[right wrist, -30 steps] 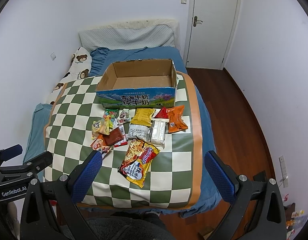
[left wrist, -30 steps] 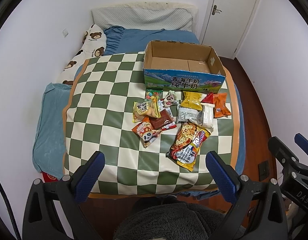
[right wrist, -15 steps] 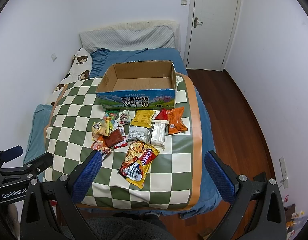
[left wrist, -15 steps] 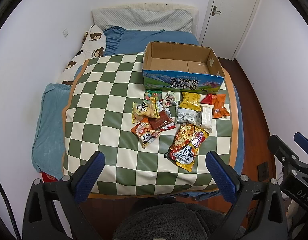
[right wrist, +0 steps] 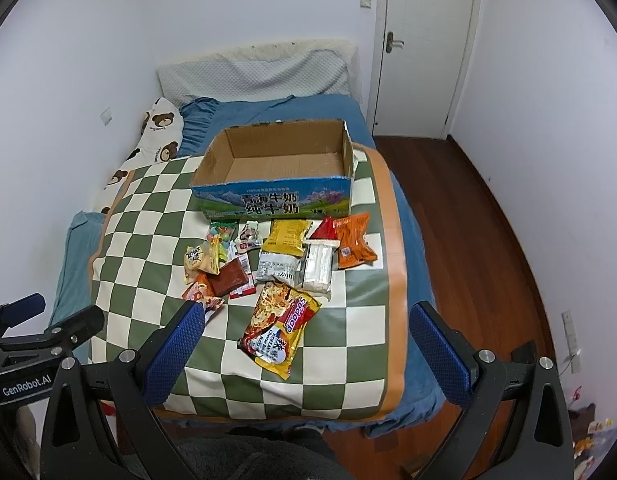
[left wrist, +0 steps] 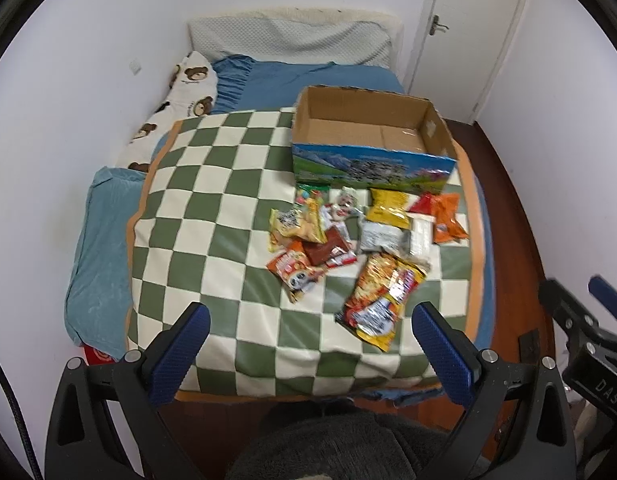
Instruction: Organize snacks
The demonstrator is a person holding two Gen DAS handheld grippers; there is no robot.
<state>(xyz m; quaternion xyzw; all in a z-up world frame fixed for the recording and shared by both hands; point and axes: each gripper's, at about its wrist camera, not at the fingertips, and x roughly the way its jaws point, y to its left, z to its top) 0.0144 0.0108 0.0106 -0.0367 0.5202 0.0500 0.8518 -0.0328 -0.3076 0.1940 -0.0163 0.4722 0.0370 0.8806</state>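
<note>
Both tools, the left tool (left wrist: pixel 306 346) and right tool (right wrist: pixel 304 340), hung wide and empty at 6 o'clock. The snacks (right wrist: pixel 280 264) lay heaped on the bed (right wrist: pixel 348 344), just before the empty cardboard box (right wrist: pixel 276 200) at 12 o'clock, apparently staged for loading.
</note>
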